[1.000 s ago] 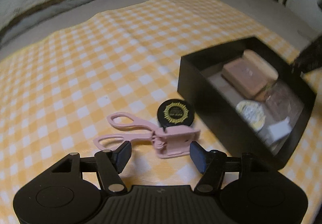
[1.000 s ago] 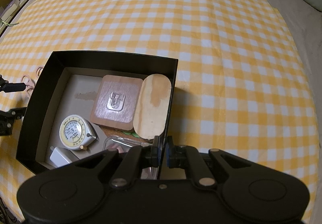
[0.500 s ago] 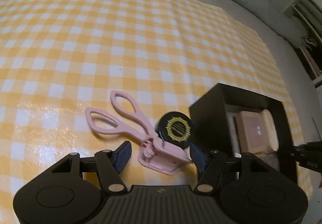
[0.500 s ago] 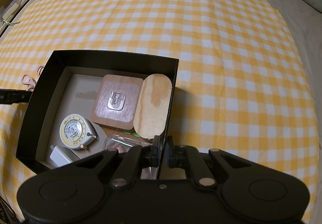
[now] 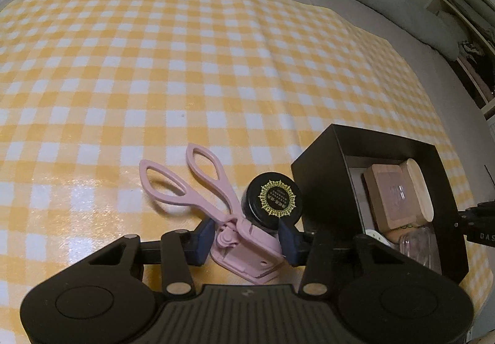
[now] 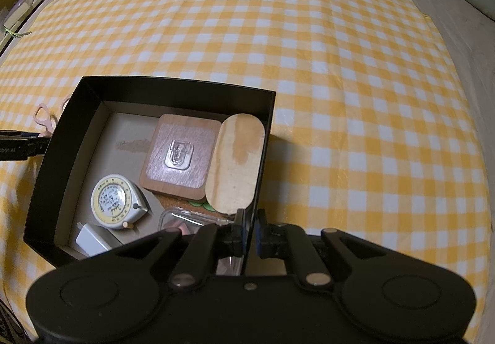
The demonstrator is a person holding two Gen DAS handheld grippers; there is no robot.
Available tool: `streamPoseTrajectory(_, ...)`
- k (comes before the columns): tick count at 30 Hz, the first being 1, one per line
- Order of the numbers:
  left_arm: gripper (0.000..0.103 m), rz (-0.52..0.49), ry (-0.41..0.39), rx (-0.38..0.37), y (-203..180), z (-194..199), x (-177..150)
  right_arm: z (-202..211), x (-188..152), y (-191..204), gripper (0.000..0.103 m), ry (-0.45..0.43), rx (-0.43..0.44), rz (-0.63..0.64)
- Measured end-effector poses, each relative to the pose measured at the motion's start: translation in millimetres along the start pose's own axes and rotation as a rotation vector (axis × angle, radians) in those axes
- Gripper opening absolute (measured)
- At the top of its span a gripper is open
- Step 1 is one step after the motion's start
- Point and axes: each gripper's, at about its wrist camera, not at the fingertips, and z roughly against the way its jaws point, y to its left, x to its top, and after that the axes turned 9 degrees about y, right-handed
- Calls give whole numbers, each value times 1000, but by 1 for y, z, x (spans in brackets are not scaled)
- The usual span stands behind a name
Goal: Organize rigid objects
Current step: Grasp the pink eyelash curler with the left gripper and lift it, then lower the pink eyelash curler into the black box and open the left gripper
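Now left hand-held gripper (image 5: 246,241) just closed on pink eyelash curler (image 5: 216,214) head; lift straight, clear jar (image 5: 273,201). Right hand-held gripper (image 6: 251,235) clamps black box (image 6: 92,87) wall.

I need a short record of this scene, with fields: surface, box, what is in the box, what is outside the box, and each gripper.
surface: yellow-and-white checked cloth
box: black box, open top, on the cloth
in the box: round tape measure, wooden block, oval wooden piece, white adapter, clear case
outside the box: pink eyelash curler; black jar beside it, near the box
left gripper: jaws just closing, pads against the curler's head
right gripper: shut on the box's wall
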Motion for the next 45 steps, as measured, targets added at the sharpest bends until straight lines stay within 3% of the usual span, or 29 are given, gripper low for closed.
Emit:
streamPoseTrajectory(6, 41, 20, -54, -28, 7, 28, -5, 0, 1, 1, 6, 0, -1, 2)
streamPoseTrajectory(9, 28, 24, -77, -46, 6, 40, -3, 0, 1, 1, 6, 0, -3, 3)
streamPoseTrajectory(20, 28, -6, -108, -47, -2, 52, -5, 0, 0, 2, 6, -1, -6, 7)
streamPoseTrajectory(27, 28, -30, -215, -181, -22, 83, -6, 1, 1, 1, 6, 0, -8, 12)
streamPoseTrajectory(32, 28, -94, -161, -254, -57, 71, -13, 0, 0, 2, 6, -1, -9, 14)
streamPoseTrajectory(38, 28, -183, -79, -199, -84, 40, -18, 1, 0, 2, 6, -3, -11, 22)
streamPoseTrajectory(43, 28, -252, -67, -170, -93, 20, -15, 1, 0, 2, 6, -3, -13, 25)
streamPoseTrajectory(45, 29, -273, -65, -122, -94, 15, -13, 1, 0, 3, 6, -3, -14, 27)
